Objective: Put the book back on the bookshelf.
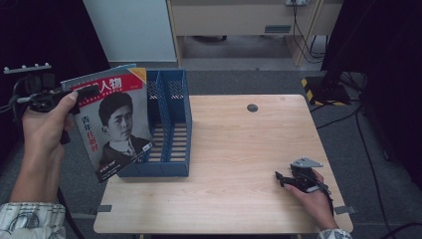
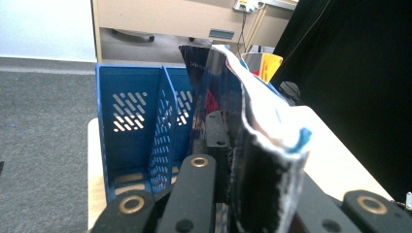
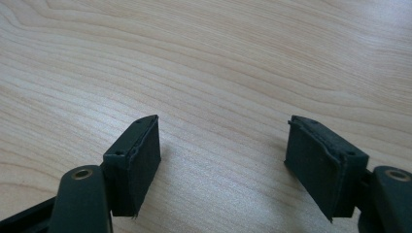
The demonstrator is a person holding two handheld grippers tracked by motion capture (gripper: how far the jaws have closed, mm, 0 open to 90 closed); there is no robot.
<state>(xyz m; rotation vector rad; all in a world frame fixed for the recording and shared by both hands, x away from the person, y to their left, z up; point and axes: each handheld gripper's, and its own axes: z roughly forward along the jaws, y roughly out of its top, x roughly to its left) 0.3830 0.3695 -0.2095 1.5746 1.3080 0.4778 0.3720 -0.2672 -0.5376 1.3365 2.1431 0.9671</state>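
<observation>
Glossy magazine [image 1: 117,119] clamped in left gripper [image 1: 84,92] beside slotted blue plastic file rack [image 1: 171,129]; right gripper [image 1: 284,178] gapes.

— Where's the left hand-held gripper [image 1: 84,93]?
— Raised at the left, forearm coming up from the bottom edge, jaws clamped tight and pointing right.
— And the right hand-held gripper [image 1: 281,179]?
— Low at the near right, hand [image 1: 313,196] behind it, jaws wide apart, nothing between them.
</observation>
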